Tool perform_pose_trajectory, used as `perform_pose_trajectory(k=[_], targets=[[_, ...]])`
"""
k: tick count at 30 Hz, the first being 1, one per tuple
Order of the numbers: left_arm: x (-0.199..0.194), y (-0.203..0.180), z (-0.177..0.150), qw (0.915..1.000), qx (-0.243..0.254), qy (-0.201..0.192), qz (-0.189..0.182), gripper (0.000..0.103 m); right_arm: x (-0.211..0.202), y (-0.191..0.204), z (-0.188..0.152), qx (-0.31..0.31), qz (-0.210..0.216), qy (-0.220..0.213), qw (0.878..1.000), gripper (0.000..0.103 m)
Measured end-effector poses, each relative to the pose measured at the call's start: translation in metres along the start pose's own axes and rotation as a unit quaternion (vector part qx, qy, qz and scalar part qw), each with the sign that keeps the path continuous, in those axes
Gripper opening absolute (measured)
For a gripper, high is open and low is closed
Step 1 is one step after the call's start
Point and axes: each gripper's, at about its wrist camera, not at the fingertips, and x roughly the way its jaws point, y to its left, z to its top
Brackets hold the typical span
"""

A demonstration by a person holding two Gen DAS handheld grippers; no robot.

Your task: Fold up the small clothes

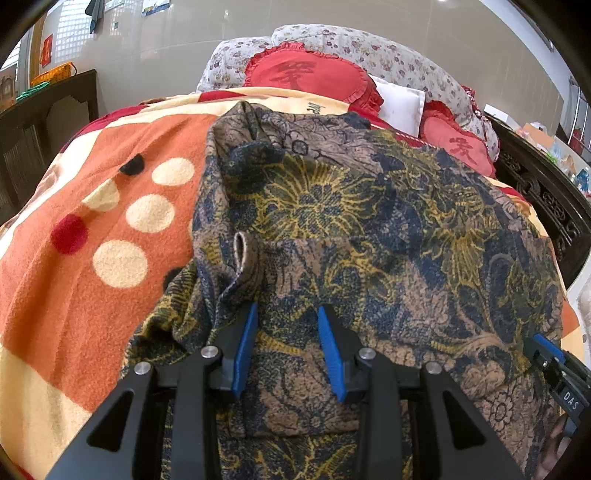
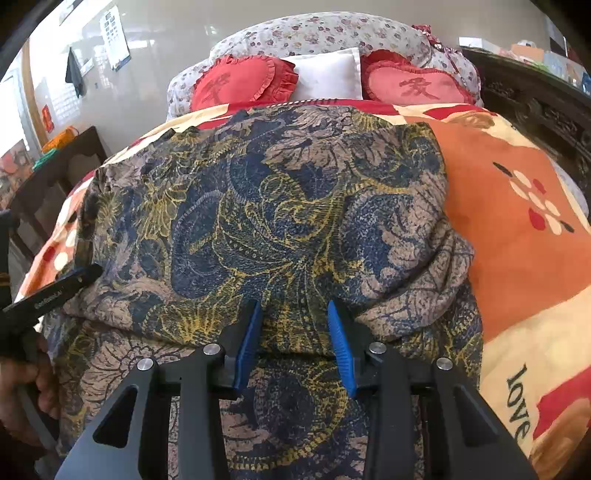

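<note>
Lengthwise, garment [image 2: 280,206] points toward pillows [image 2: 325,77].

Orange blanket [image 1: 74,236] with cream and red dots covering bed. Two red heart cushions [image 2: 243,83] [image 2: 413,86] at far end, white pillow [image 2: 328,75] between, floral quilt [image 2: 332,33] behind. Dark carved wooden frame [image 1: 543,192] along one side.

Bright, even daylight in both wrist views. Glossy wall [image 1: 166,55] shows soft glare at 11 to 12 o'clock. Patterned garment [image 2: 277,229] sharp at centre, soft shadows in its folds. Strong fisheye bending plus black vignette at the rims; far pillows [image 2: 240,83] slightly soft.
</note>
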Motion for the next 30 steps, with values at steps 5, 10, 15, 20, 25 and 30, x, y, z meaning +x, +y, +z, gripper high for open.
perform_pose_trajectory(k=[5, 10, 15, 20, 25, 30], targets=[[-0.020, 0.003, 0.005, 0.9977, 0.043, 0.037, -0.037, 0.047, -0.006, 0.002, 0.002, -0.011, -0.003, 0.023, 1.000, 0.052], [-0.097, 0.036, -0.012, 0.9945, 0.073, 0.014, -0.074, 0.081, -0.072, 0.003, -0.026, -0.040, 0.027, 0.044, 0.998, 0.052], [-0.128, 0.087, -0.062, 0.9905, 0.097, 0.069, -0.068, 0.080, -0.120, 0.008, -0.087, -0.091, 0.035, 0.062, 0.993, 0.052], [-0.137, 0.099, -0.115, 0.9812, 0.074, 0.132, -0.120, 0.073, -0.141, 0.019, -0.128, -0.102, 0.037, 0.062, 0.992, 0.052], [-0.160, 0.108, -0.151, 0.9557, 0.010, 0.171, -0.240, 0.072, -0.153, 0.019, -0.139, -0.077, 0.043, 0.046, 0.995, 0.052], [-0.177, 0.125, -0.175, 0.9244, -0.047, 0.205, -0.318, 0.072, -0.169, 0.010, -0.148, -0.047, 0.058, 0.031, 0.997, 0.052]])
